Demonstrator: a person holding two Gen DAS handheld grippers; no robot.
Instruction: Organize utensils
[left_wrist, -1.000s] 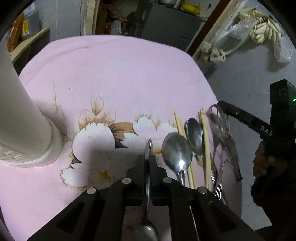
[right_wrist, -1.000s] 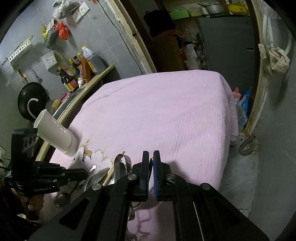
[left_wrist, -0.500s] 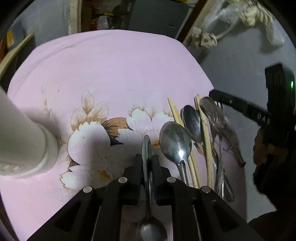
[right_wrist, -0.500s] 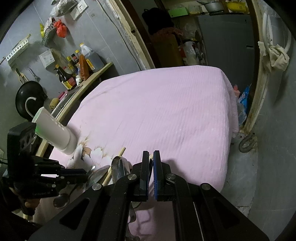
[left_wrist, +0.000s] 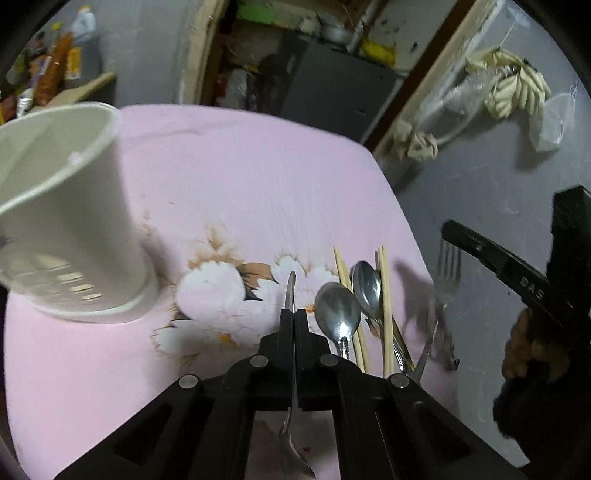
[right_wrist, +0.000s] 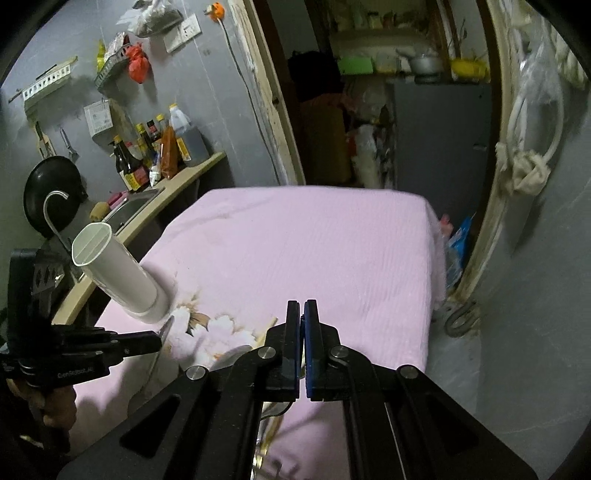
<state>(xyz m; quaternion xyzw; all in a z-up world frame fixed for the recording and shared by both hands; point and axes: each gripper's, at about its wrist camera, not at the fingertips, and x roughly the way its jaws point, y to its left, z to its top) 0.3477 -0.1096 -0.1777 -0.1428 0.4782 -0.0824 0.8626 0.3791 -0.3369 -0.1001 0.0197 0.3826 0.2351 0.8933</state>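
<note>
Behind left gripper (left_wrist: 294, 325), spoon (left_wrist: 295, 448) bowl cropped

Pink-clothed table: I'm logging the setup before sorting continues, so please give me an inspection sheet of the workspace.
Surface: pink floral cloth covering the table.
Job's things: white plastic divided holder standing at the left; two metal spoons and wooden chopsticks lying together near the right edge.
Clutter: nothing seen.
Grippers: left gripper shut on a metal spoon's handle, jaws just closed further; right gripper shut, apparently holding a metal fork lifted off the cloth.
Cables: white wire down the far wall.
Surroundings: sauce bottles on a counter, black pan, grey cabinet.
</note>
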